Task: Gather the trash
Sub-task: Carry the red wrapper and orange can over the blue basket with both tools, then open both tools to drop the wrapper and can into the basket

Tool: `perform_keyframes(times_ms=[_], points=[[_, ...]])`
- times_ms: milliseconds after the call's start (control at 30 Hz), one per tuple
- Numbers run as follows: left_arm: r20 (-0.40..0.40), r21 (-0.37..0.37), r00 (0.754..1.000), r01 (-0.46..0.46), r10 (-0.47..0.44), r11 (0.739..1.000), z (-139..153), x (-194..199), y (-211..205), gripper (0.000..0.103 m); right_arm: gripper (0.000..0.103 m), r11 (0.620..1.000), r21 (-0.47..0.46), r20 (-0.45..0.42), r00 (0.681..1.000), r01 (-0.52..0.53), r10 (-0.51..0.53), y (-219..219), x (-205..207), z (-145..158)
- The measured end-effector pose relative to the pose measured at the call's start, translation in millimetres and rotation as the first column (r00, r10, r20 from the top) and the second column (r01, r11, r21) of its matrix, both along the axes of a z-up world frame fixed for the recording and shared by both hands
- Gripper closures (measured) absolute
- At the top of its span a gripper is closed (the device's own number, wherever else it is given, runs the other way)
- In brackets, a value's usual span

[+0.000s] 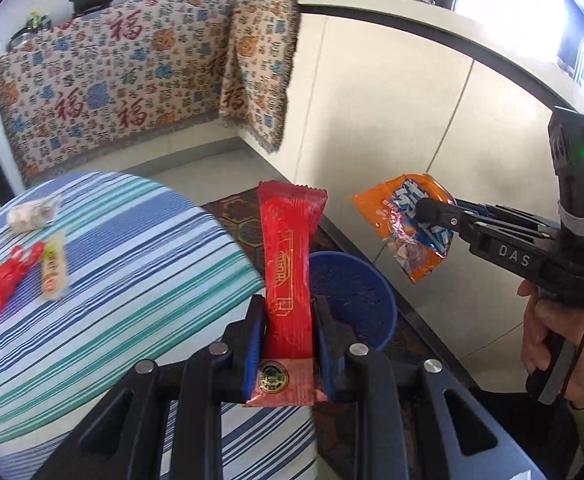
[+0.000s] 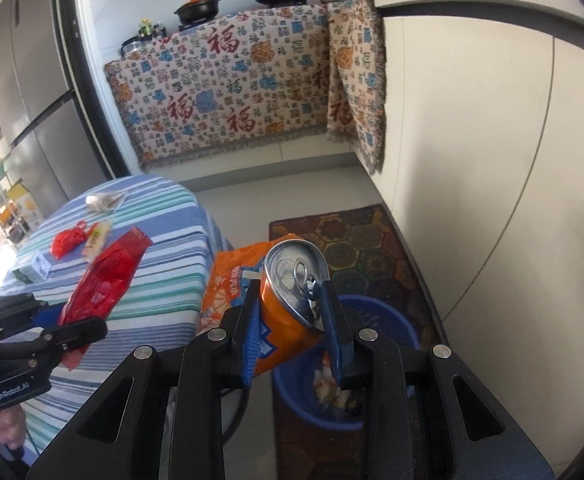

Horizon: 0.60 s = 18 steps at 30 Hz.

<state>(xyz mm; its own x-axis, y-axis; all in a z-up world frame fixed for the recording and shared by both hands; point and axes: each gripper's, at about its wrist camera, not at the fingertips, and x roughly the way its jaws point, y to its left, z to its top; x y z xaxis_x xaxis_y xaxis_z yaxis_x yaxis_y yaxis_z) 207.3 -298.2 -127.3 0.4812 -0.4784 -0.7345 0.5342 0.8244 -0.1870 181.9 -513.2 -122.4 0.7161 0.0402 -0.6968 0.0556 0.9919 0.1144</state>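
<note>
Kitchen, striped table [image 1: 131,240] | L gripper [image 1: 287,320] clamps red wrapper [image 1: 287,248] | R gripper [image 2: 292,312] clamps orange bag [image 2: 283,300] | both above/near blue bin [image 2: 392,320], some trash inside | 3+ scraps [image 1: 1,284] left on table

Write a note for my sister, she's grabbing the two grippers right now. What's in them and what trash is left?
Left gripper: shut on a red wrapper.
Right gripper: shut on an orange packet printed with a can.
Blue bin: on the floor beside the table, some trash already inside.
Left to do: drop both pieces in the bin, then fetch the red scrap, the pale wrapper and the white wad from the table.
</note>
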Motion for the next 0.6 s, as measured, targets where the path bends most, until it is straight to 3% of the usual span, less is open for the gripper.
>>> perform_keyframes(times_ms=[300,600], points=[[-0.059,-0.003,0.993,0.1,-0.1,0.995,-32,24,-80,0.079,0.075,0.992,0.041,-0.118,0.987,0.116,-0.11,-70,18,-47],[-0.094,0.009,0.986,0.137,-0.136,0.991,-64,41,-117,0.079,0.075,0.988,0.028,-0.154,0.977,0.154,-0.148,-90,31,-66]])
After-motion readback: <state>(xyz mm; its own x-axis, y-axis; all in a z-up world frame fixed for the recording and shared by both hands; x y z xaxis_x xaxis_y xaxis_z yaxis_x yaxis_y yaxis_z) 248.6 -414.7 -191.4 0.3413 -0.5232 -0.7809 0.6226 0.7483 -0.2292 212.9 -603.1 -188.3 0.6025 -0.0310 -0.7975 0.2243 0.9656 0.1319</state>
